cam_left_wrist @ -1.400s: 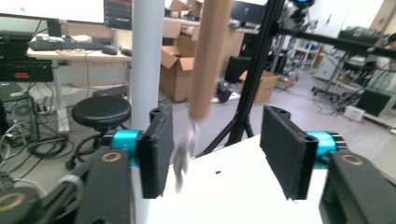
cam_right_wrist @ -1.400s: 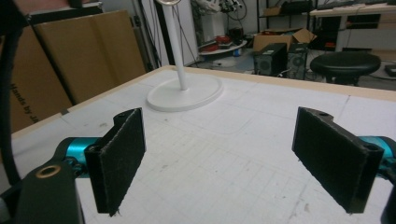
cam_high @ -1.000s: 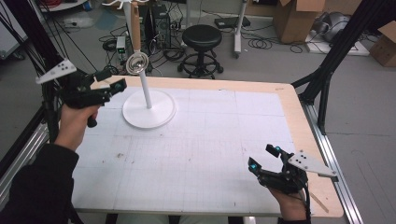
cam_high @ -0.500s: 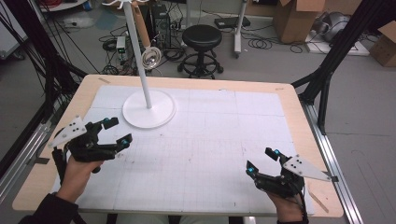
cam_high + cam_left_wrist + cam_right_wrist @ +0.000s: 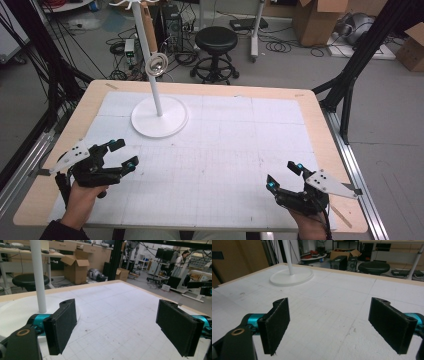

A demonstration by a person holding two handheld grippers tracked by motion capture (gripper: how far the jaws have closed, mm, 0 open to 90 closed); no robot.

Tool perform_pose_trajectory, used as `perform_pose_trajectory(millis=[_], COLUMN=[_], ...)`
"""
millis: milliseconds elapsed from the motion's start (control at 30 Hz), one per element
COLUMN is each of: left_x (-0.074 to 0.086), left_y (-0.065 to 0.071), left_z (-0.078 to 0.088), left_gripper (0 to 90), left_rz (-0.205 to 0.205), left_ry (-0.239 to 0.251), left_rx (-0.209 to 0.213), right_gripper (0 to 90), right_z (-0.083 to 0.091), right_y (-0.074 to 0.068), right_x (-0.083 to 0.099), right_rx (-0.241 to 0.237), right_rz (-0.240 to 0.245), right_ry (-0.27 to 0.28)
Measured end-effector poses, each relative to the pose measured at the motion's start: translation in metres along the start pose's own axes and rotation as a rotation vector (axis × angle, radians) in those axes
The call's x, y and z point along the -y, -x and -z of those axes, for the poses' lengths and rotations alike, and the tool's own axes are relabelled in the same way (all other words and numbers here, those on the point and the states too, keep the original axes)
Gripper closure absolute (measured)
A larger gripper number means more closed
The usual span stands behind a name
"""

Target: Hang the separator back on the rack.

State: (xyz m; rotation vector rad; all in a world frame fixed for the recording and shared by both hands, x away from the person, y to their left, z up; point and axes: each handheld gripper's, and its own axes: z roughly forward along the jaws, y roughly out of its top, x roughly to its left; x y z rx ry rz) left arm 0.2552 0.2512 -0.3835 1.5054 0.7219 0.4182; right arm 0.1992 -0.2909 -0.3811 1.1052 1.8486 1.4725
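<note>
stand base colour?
White, a round disc base with a white pole; clearest in the high view.

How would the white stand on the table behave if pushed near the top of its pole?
The stand would probably resist at first: its round base is wide and flat. Its pole is tall and thin, so a high push could tip it. It looks rigid, not floppy.

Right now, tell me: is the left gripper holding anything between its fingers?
No. The left gripper is open, with bare white table mat between its fingers.
</note>
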Motion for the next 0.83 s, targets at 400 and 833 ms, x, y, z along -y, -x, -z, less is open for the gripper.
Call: perform_pose_trajectory(millis=[400,833], left_x=[0.0032,0.0047], left_y=[-0.0049,-0.0049], left_z=[0.0055,0.004], left_gripper=[17.3,17.3], left_rz=[0.027,0.032], left_ry=[0.001,-0.006], left_rx=[-0.018,-0.016], right_gripper=[16.5,16.5], right_z=[-0.0033,-0.0045], right_y=[-0.0004,0.0], right_x=[0.0018,0.0019], right_rx=[-0.015,-0.02], right_rz=[0.005,-0.002], right_ry=[-0.02,-0.021])
